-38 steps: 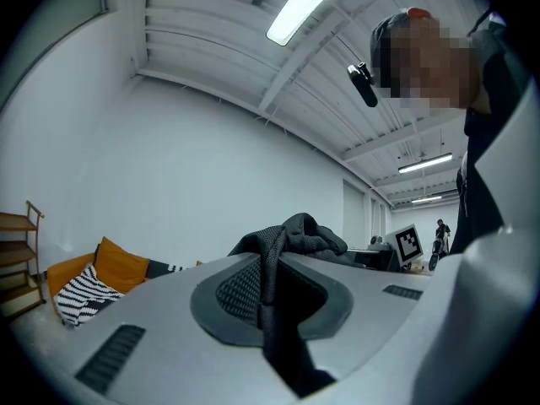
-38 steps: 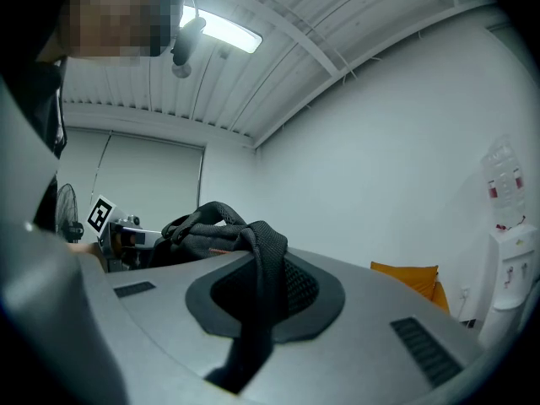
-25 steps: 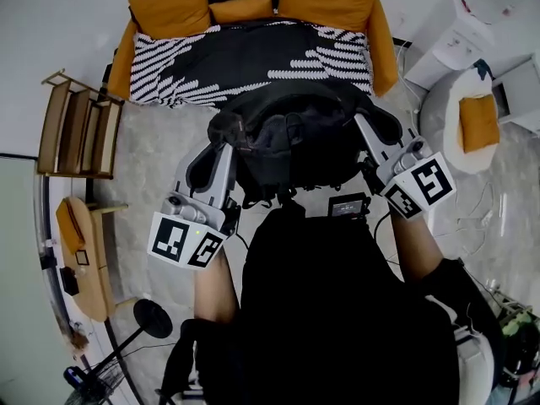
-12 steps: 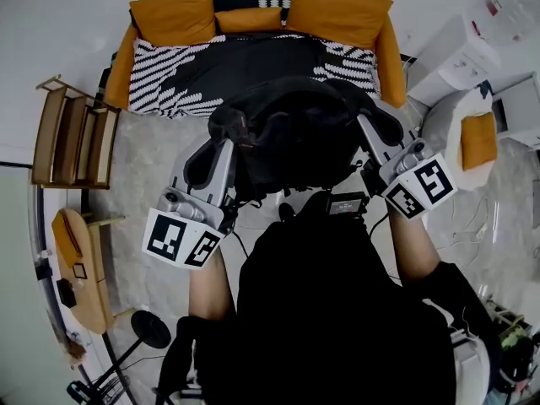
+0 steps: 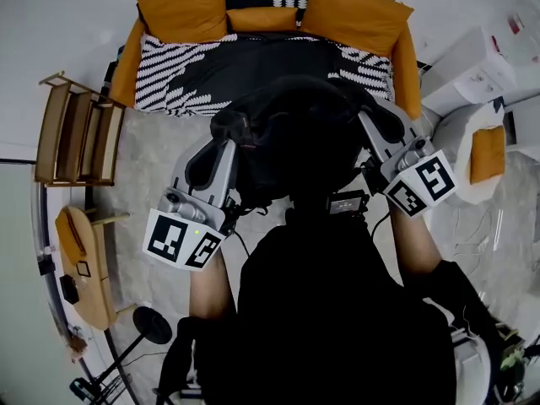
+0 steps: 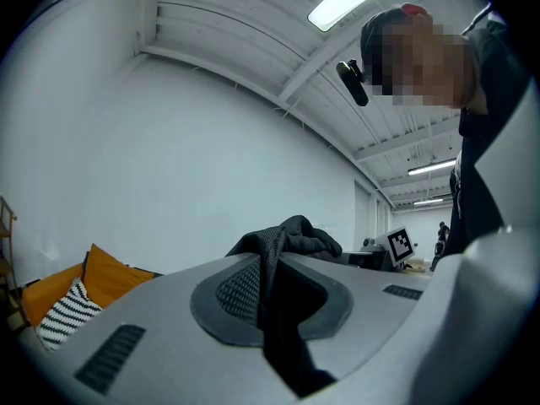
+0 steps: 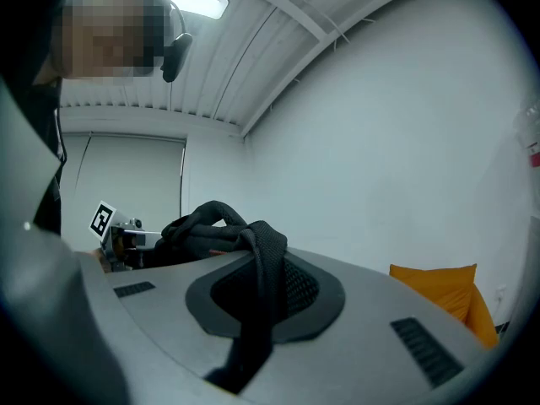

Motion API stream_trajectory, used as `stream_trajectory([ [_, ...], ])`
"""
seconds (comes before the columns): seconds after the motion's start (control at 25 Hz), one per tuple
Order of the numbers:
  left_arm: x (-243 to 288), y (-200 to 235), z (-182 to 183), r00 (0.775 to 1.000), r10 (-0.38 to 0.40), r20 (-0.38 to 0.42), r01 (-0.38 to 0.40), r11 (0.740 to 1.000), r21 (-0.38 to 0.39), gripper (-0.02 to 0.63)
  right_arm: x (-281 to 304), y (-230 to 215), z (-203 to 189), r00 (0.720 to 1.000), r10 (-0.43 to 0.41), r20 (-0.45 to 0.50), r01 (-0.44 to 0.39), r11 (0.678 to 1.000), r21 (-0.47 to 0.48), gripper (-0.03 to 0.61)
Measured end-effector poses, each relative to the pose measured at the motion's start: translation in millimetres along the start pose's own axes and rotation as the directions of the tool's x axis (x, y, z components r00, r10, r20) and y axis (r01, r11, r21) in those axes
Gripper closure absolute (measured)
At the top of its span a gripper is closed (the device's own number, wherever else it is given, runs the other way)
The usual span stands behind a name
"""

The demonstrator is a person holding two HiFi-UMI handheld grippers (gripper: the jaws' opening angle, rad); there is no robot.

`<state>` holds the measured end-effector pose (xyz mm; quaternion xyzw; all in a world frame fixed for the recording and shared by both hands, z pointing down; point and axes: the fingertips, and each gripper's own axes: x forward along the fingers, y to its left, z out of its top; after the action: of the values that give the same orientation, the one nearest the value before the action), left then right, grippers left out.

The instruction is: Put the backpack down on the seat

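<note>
Near sofa seat (image 5: 169, 66), backpack (image 5: 295, 142) whole overhead, left claw (image 6: 277, 310), right claw (image 7: 253, 306) each clamping strap (image 6: 268, 260)

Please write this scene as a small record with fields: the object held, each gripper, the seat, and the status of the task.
held object: black backpack, held up between both grippers
left gripper: shut on a backpack strap
right gripper: shut on the other strap
seat: sofa with striped cover and orange cushions, just ahead of the backpack
task status: backpack not yet set down on the seat
</note>
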<state>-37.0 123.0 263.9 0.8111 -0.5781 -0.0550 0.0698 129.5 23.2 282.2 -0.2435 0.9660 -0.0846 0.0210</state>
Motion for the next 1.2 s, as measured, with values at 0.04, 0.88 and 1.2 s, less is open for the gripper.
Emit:
stream_trajectory([
  [0.04, 5, 5, 0, 1.000, 0.001, -0.003, -0.001, 1.000, 0.000, 0.569, 7, -5, 0, 1.000, 0.004, 0.000, -0.004, 1.000, 0.003, 0.534],
  [0.88, 177, 134, 34, 0.997, 0.083, -0.004, -0.083, 0.996, 0.020, 0.569, 179, -154, 40, 0.996, 0.086, 0.025, -0.086, 0.996, 0.011, 0.534],
  [1.2, 239, 170, 43, 0.992, 0.122, 0.000, -0.122, 0.992, 0.034, 0.569, 225, -208, 52, 0.994, 0.106, 0.038, -0.107, 0.994, 0.016, 0.534],
])
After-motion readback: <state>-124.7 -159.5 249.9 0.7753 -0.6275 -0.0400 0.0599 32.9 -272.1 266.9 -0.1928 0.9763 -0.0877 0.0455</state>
